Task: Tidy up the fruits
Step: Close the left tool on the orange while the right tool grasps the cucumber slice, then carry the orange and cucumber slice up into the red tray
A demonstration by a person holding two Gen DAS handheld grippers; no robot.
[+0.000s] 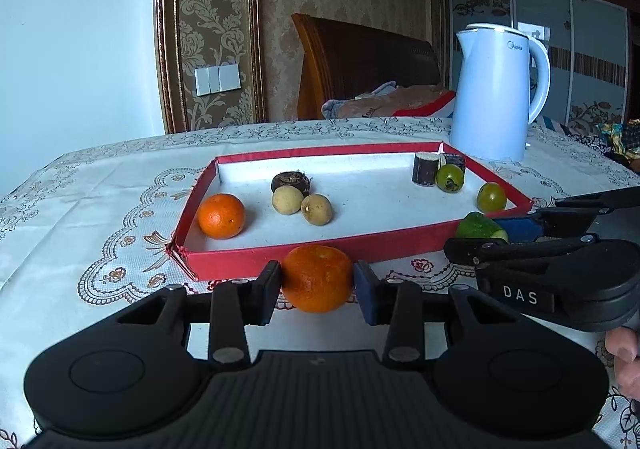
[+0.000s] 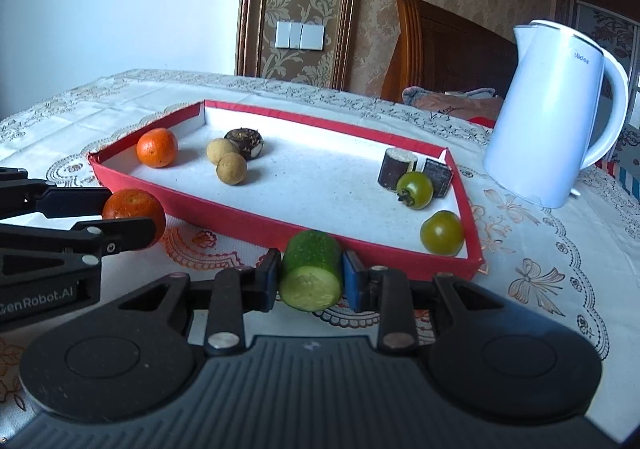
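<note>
My left gripper (image 1: 318, 281) is shut on an orange mandarin (image 1: 317, 278), held just in front of the near wall of the red tray (image 1: 280, 255). My right gripper (image 2: 311, 278) is shut on a green cucumber piece (image 2: 312, 275), also just in front of the tray's near wall (image 2: 240, 219). The tray holds another mandarin (image 1: 221, 216), two tan longans (image 1: 303, 204), a dark round fruit (image 1: 291, 182), two dark cut cylinders (image 1: 425, 168) and two green tomatoes (image 1: 491, 197). Each gripper shows in the other's view: the right one (image 1: 500, 227), the left one (image 2: 132, 215).
A white electric kettle (image 1: 494, 93) stands on the table behind the tray's right corner. The table has a lace-pattern cloth (image 1: 100, 209). A wooden headboard and bedding (image 1: 360, 65) lie beyond the table's far edge.
</note>
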